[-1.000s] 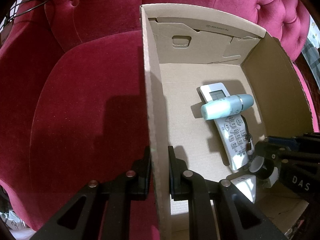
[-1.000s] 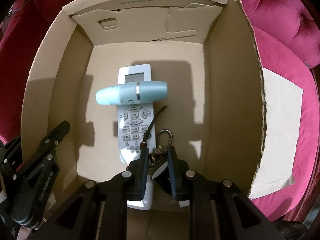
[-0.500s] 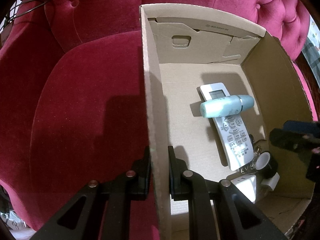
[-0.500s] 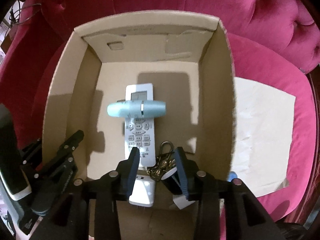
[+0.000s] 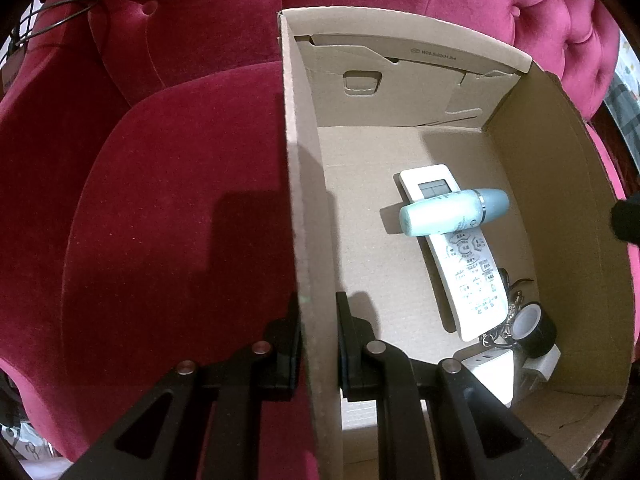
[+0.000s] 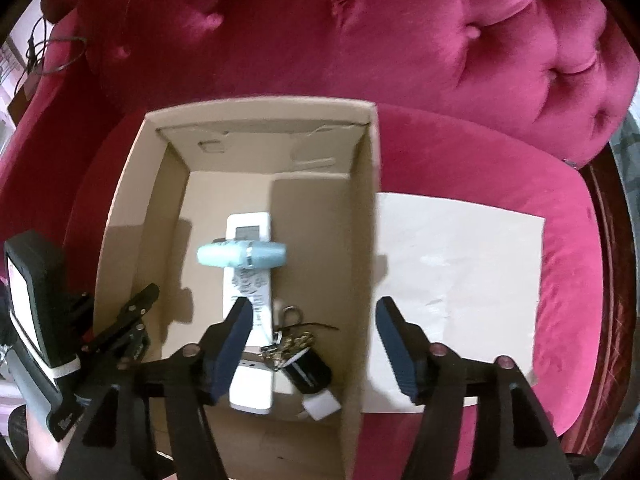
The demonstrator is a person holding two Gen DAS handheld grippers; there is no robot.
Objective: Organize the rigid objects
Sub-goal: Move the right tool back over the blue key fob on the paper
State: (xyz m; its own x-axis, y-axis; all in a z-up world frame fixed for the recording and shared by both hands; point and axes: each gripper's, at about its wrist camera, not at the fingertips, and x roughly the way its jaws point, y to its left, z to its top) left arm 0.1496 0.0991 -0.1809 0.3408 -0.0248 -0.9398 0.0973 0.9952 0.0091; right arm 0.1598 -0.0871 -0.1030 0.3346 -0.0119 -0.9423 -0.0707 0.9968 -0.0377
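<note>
An open cardboard box [image 5: 308,208] [image 6: 120,216] sits on a red velvet sofa. Inside lie a white remote [image 5: 468,264] [image 6: 250,292], a pale blue bottle [image 5: 452,212] [image 6: 240,254] across it, a bunch of keys [image 5: 508,320] [image 6: 290,346], a black tape roll [image 5: 536,328] [image 6: 310,372] and a white plug [image 5: 492,364] [image 6: 320,404]. My left gripper [image 5: 316,336] is shut on the box's left wall. My right gripper [image 6: 312,344] is open and empty, raised above the box's near right corner.
A flat sheet of cardboard [image 6: 456,264] lies on the seat cushion right of the box. The tufted sofa back [image 6: 400,40] rises behind. A black cable [image 5: 48,16] hangs at the far left. The left gripper's body [image 6: 36,320] shows at the right wrist view's left edge.
My right gripper let go of the keys, opened wide and rose up and back out of the box. The keys now lie by the tape roll. My left gripper kept its hold.
</note>
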